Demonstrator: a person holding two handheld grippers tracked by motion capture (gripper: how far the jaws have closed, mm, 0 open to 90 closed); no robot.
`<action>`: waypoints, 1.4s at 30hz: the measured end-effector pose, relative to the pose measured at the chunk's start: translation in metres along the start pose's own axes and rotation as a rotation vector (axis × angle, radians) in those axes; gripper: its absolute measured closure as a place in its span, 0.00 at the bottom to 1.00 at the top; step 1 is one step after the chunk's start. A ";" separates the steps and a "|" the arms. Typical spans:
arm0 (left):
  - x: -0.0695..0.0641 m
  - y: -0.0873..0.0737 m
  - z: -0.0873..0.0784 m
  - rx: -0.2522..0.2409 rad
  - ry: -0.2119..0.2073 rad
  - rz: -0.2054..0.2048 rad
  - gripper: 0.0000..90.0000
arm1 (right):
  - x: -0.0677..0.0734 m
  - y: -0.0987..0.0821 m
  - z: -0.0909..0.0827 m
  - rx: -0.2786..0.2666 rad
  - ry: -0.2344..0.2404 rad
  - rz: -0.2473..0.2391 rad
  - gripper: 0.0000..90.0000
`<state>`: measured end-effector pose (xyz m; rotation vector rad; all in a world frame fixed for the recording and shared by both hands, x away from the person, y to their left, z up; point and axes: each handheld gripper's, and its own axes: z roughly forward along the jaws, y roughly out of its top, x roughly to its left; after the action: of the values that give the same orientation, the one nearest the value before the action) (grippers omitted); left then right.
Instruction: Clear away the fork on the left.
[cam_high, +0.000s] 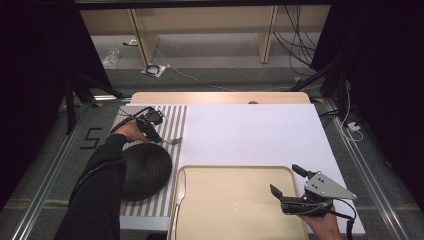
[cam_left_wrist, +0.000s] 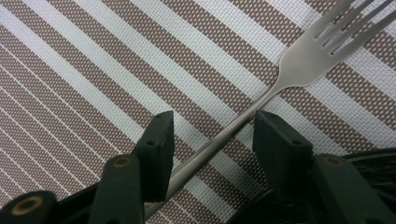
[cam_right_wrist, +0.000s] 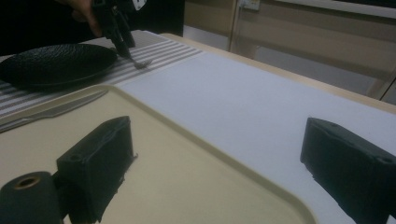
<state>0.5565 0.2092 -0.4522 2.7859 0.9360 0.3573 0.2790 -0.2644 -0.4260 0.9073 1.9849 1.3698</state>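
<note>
A silver fork (cam_left_wrist: 299, 60) lies on the brown-and-white striped placemat (cam_left_wrist: 93, 70), its tines pointing away. My left gripper (cam_left_wrist: 212, 126) straddles the fork's handle, which runs slantwise between the jaws; the pads stand apart from it and do not press. From above, the left gripper (cam_high: 155, 139) reaches down to the fork (cam_high: 172, 141) just beyond the black plate (cam_high: 145, 170). My right gripper (cam_high: 284, 179) hovers open over the right side of the beige tray (cam_high: 230, 168), nothing between its jaws (cam_right_wrist: 217, 135).
A table knife (cam_high: 180, 192) lies along the tray's left rim. The white table cover (cam_high: 250, 130) spreads to the right of the placemat (cam_high: 175, 120). In the right gripper view, the plate (cam_right_wrist: 56, 63) and the left gripper (cam_right_wrist: 122, 46) show far off.
</note>
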 end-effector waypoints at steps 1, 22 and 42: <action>0.000 0.000 0.001 0.006 -0.008 0.006 0.56 | 0.000 0.000 0.000 -0.001 0.001 0.001 0.11; -0.002 0.002 0.008 0.046 -0.034 0.040 0.67 | 0.001 0.000 -0.001 0.002 0.001 -0.001 0.12; -0.004 0.002 0.007 0.045 -0.083 0.042 0.86 | 0.001 0.000 0.000 0.004 0.000 -0.004 0.12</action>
<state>0.5566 0.2046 -0.4595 2.8404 0.8793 0.2279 0.2787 -0.2639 -0.4261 0.9044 1.9896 1.3640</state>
